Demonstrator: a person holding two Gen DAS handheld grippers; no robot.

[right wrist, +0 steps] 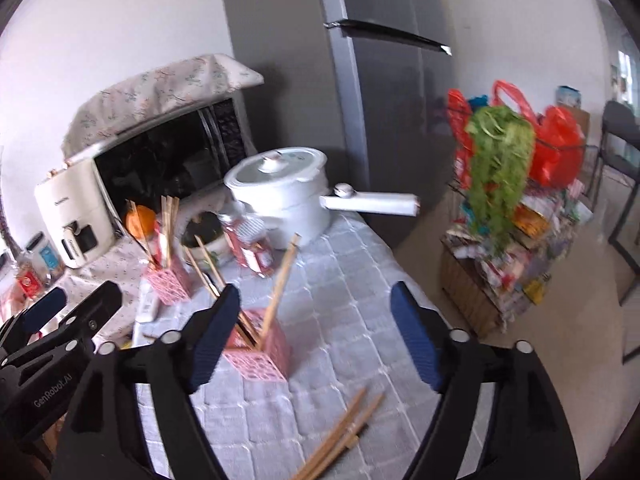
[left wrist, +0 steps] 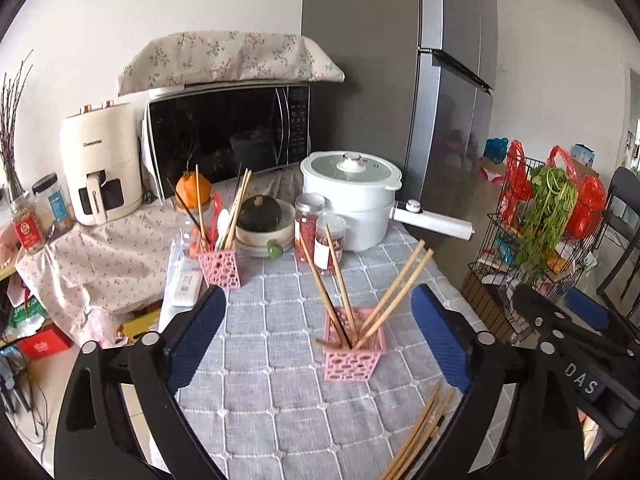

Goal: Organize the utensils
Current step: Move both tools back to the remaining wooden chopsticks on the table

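Observation:
A pink lattice holder (left wrist: 354, 354) stands on the grey quilted cloth with several wooden chopsticks (left wrist: 394, 294) leaning out of it; the right wrist view shows that same holder (right wrist: 260, 346). A second pink holder (left wrist: 222, 266) farther back holds chopsticks and a white spoon. Loose chopsticks (left wrist: 416, 438) lie on the cloth near the front edge, the same chopsticks (right wrist: 340, 438) in the right wrist view. My left gripper (left wrist: 318, 338) is open, its pads either side of the near holder and apart from it. My right gripper (right wrist: 314, 338) is open and empty, just right of that holder.
A white electric pot (left wrist: 350, 196) with a long handle, two red-filled jars (left wrist: 310, 220), a bowl with a dark squash (left wrist: 264, 220), a microwave (left wrist: 228, 140) and an air fryer (left wrist: 102, 164) crowd the table's back. A wire rack (left wrist: 536, 232) with greens and red bags stands right of the table.

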